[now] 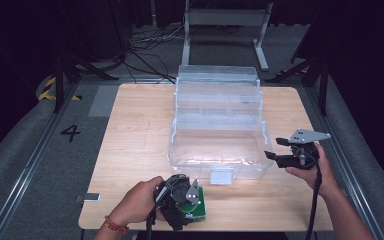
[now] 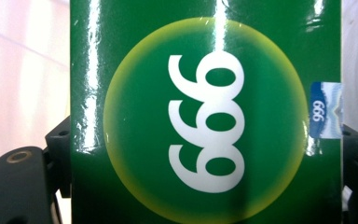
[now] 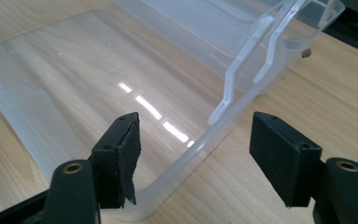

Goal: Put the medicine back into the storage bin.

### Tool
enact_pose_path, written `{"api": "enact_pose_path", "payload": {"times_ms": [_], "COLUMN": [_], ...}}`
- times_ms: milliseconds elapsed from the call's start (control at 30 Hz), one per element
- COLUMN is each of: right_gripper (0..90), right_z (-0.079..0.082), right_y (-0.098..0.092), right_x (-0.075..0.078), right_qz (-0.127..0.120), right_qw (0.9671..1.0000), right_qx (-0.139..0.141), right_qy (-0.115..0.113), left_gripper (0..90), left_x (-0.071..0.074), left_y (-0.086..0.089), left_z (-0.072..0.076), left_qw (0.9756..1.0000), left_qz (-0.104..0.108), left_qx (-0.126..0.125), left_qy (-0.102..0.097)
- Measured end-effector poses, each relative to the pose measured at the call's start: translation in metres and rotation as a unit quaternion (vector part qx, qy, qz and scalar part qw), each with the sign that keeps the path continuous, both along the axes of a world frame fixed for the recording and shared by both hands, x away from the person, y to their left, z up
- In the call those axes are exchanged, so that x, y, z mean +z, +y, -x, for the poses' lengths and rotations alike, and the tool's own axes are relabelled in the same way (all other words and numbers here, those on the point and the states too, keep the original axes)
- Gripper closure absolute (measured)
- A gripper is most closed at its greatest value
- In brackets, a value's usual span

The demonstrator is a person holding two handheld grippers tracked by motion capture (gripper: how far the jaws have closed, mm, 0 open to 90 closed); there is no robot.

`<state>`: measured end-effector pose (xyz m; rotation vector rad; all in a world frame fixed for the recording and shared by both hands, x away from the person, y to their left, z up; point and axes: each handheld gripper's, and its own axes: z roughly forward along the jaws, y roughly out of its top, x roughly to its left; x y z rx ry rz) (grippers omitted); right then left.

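Green 999 box (image 2: 205,116) clamped in left claw (image 1: 180,196) | right claw (image 1: 284,150) spread by clear bin (image 1: 215,125) | wood table (image 1: 130,150)

One wooden table (image 1: 135,150) filled the middle of the high view. On it stood one clear plastic box (image 1: 215,145) with one open lid (image 1: 218,85) at its back. One green packet (image 1: 196,209) lay at the lower centre. Two grippers were there: the left gripper (image 1: 177,197) at the bottom, the right gripper (image 1: 292,150) at right. Two hands held them.
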<state>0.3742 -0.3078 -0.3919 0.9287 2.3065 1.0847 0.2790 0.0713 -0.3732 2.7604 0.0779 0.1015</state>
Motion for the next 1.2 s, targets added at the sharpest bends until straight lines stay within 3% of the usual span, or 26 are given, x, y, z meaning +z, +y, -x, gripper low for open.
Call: {"api": "enact_pose_path", "payload": {"times_ms": [100, 200, 267, 333, 400, 500, 633, 767, 933, 1000, 1133, 1200], "right_gripper": [33.4, 34.6, 34.1, 34.1, 34.2, 34.5, 34.3, 35.0, 35.3, 35.4, 35.0, 35.1], "right_z": [0.005, 0.011, 0.016, 0.018, 0.019, 0.019, 0.020, 0.019, 0.017, 0.016, 0.016, 0.016], "right_y": [-0.010, -0.024, -0.031, -0.036, -0.045, -0.051, -0.057, -0.057, -0.053, -0.051, -0.045, -0.044], "right_x": [0.000, 0.003, 0.004, 0.004, 0.000, -0.010, -0.028, -0.046, -0.063, -0.069, -0.078, -0.082], "right_qz": [-0.008, -0.030, -0.017, -0.023, -0.018, 0.005, 0.012, 0.020, 0.029, 0.016, 0.022, 0.027], "right_qw": [1.0000, 0.9995, 0.9995, 0.9994, 0.9994, 0.9995, 0.9994, 0.9988, 0.9978, 0.9977, 0.9972, 0.9969], "right_qx": [-0.005, -0.008, -0.015, -0.015, -0.029, -0.032, -0.028, -0.030, -0.026, -0.024, -0.023, -0.022], "right_qy": [-0.004, -0.010, -0.020, -0.019, -0.009, 0.001, 0.016, 0.034, 0.054, 0.061, 0.068, 0.071], "left_gripper": [16.5, 16.5, 16.5, 16.5, 16.5, 16.5, 16.5, 16.4, 16.4, 16.3, 16.3, 16.3], "left_x": [0.013, 0.028, 0.039, 0.045, 0.054, 0.065, 0.079, 0.087, 0.091, 0.093, 0.093, 0.092], "left_y": [0.004, 0.009, 0.012, 0.013, 0.015, 0.017, 0.015, 0.013, 0.010, 0.007, 0.001, -0.001], "left_z": [-0.003, -0.011, -0.015, -0.018, -0.024, -0.027, -0.036, -0.050, -0.068, -0.078, -0.091, -0.099], "left_qw": [0.9998, 0.9995, 0.9995, 0.9993, 0.9991, 0.9986, 0.9975, 0.9961, 0.9962, 0.9962, 0.9950, 0.9950], "left_qz": [0.018, 0.018, 0.016, 0.014, 0.015, 0.020, 0.028, 0.030, 0.030, 0.028, 0.022, 0.023], "left_qx": [0.001, -0.021, -0.011, -0.011, -0.008, -0.006, -0.012, -0.010, -0.004, -0.012, -0.030, -0.039], "left_qy": [-0.009, -0.017, -0.024, -0.033, -0.039, -0.049, -0.064, -0.083, -0.082, -0.082, -0.093, -0.089]}}
